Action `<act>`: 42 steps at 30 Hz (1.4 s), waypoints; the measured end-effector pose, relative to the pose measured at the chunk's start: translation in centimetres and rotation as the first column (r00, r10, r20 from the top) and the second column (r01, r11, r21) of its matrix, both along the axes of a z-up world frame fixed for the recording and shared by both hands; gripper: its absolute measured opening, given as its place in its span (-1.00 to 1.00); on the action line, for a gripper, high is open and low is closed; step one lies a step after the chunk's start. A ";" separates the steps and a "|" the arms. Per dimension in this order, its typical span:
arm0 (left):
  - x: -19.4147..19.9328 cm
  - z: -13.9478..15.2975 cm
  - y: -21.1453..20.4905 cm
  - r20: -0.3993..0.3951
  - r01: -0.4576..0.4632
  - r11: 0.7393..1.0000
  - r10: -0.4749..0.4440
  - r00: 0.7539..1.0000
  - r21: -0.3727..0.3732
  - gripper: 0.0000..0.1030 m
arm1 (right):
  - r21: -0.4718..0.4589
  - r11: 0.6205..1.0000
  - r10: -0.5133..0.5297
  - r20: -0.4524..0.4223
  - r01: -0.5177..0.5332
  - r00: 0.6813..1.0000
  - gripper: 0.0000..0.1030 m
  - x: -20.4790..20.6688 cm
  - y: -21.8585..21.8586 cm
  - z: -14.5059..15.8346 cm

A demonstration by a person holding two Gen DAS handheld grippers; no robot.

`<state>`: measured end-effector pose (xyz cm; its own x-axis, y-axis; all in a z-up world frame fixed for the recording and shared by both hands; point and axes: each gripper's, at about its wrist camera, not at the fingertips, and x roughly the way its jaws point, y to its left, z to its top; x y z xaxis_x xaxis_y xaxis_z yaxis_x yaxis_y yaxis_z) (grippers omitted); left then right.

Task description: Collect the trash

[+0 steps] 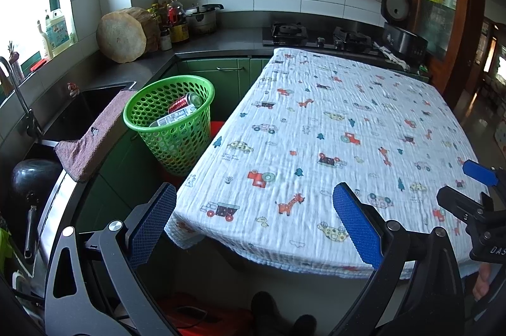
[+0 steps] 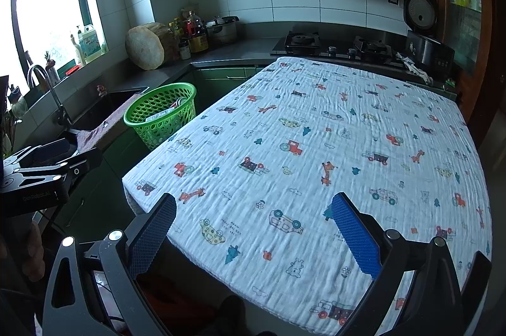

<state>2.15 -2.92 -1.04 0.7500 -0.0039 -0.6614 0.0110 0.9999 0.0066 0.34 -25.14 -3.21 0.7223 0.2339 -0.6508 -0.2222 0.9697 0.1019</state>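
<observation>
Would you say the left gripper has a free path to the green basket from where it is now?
Probably yes: the left gripper is open and empty, and the green basket stands beside the table's left edge with its top uncovered.

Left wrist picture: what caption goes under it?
Open hand-held gripper above the cloth-covered table; trash sits in the green basket.

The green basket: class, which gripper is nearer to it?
Left. The left gripper hangs at the table corner on the green basket's side; the right gripper sits further along the near edge, away from it.
</observation>
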 end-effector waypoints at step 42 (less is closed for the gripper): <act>-1.1 1.6 -1.6 0.062 0.061 0.997 -0.058 0.996 -0.039 0.90 | -0.001 1.000 0.002 0.049 -0.002 0.999 0.87 -1.0 -0.5 1.2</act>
